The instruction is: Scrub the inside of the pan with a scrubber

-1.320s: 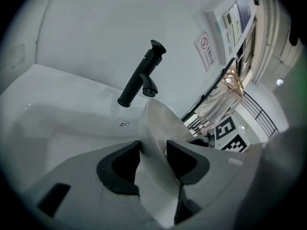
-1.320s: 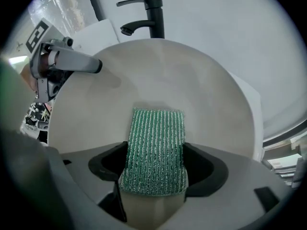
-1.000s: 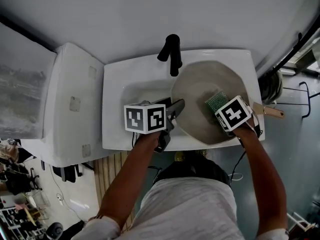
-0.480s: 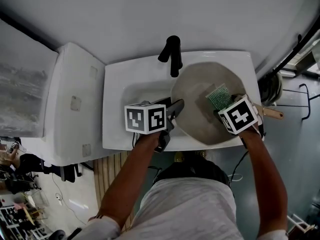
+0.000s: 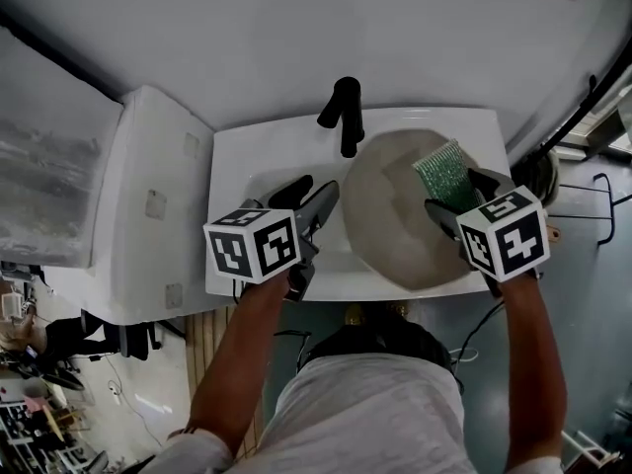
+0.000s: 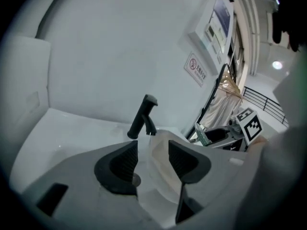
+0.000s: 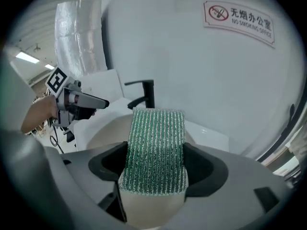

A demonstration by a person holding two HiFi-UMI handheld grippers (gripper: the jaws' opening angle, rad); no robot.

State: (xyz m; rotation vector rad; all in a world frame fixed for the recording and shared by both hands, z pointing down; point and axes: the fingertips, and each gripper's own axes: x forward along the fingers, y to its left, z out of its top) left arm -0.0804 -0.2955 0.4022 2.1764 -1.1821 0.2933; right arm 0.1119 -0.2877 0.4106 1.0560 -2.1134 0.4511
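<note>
In the sink (image 5: 232,161), the pan (image 5: 395,220) lies right of the tap (image 5: 344,117). I judge the scrubbing broken off or finished, and I can't tell how clean its inside is. My left gripper (image 5: 314,192) stands spread, its jaws just opened wider with nothing between them. My right gripper (image 5: 456,194) pinches the green scrubber (image 5: 444,171) above the pan's far rim, apparently lifted clear.

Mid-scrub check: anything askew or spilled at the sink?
Nothing spilled or damaged. The pan lies tilted over the right side of the sink, near rim up on the front ledge, so it may rock. The scrubber looks intact.
</note>
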